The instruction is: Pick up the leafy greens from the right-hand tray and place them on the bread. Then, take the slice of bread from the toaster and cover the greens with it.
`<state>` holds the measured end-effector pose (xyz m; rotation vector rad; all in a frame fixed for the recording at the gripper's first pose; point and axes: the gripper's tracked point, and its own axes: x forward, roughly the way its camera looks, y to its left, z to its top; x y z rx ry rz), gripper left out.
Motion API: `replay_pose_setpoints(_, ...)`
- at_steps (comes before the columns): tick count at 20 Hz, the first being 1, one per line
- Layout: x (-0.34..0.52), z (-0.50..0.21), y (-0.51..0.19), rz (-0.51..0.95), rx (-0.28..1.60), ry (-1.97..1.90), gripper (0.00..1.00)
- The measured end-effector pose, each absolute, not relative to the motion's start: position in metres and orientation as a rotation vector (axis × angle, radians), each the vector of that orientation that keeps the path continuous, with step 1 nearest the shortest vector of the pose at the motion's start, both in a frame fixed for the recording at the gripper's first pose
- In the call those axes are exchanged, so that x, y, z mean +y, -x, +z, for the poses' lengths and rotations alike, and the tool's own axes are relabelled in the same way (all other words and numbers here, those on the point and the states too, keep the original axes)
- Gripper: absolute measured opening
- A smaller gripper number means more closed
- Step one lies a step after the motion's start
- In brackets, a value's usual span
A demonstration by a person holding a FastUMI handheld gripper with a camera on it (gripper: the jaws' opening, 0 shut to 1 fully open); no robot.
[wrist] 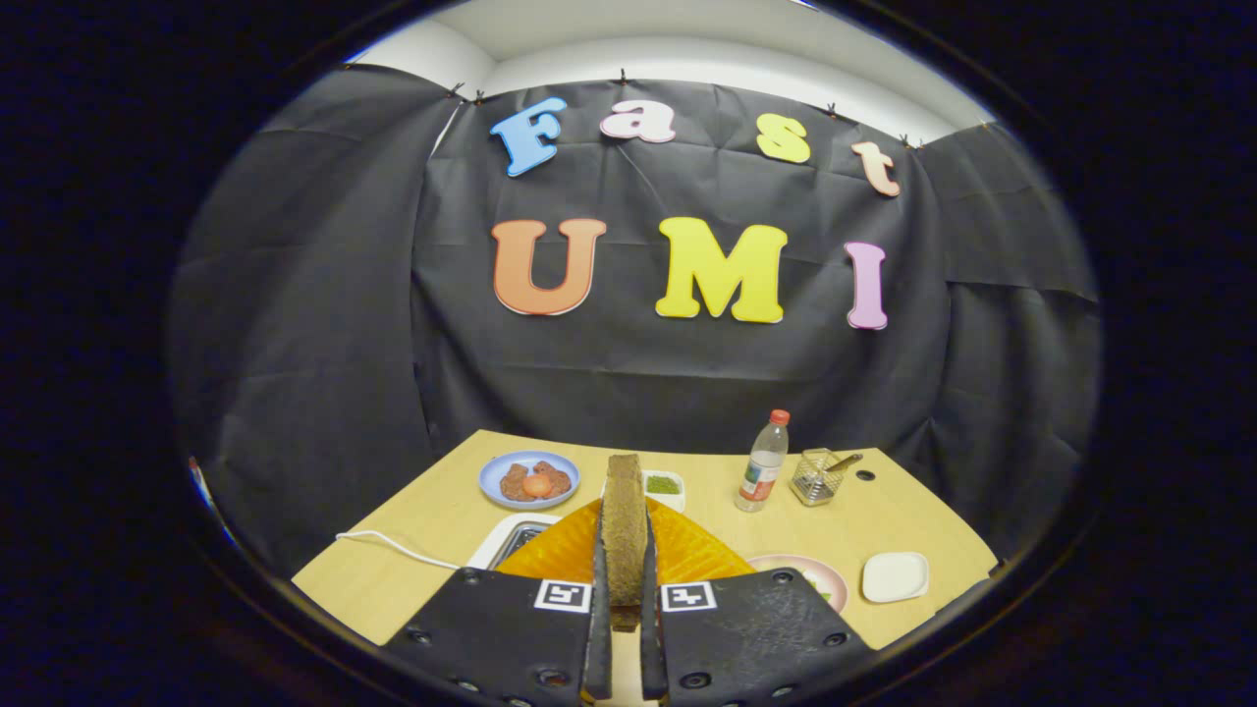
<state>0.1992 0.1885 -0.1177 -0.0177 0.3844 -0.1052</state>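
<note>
In the gripper view, the hand-held gripper (625, 599) is squeezed nearly closed on a slice of bread (625, 535). Both fingers press its flat sides, so it stands on edge, held up above the worktop (432, 516), probably to carry it over as the top slice. Under it lies an orange plate (560, 550). At 10 o'clock, a blue plate (496, 469) holds brown food. A small white dish (678, 488) at 1 o'clock holds something green.
</note>
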Motion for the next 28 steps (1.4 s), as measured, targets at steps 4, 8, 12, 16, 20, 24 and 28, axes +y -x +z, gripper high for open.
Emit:
replay_pose_setpoints(4, 0.152, -0.14, -0.2, -0.151, 0.392, 0.021, 0.11)
replay_pose_setpoints(8, 0.118, -0.169, -0.205, -0.163, 0.414, -0.025, 0.11)
replay_pose_setpoints(12, 0.09, -0.201, -0.208, -0.15, 0.423, -0.059, 0.11)
replay_pose_setpoints(16, 0.061, -0.236, -0.211, -0.133, 0.455, -0.104, 0.11)
replay_pose_setpoints(20, 0.03, -0.265, -0.215, -0.146, 0.5, -0.161, 0.11)
replay_pose_setpoints(24, 0.02, -0.28, -0.214, -0.134, 0.515, -0.221, 0.11)
replay_pose_setpoints(28, 0.003, -0.302, -0.209, -0.164, 0.559, -0.27, 0.13)
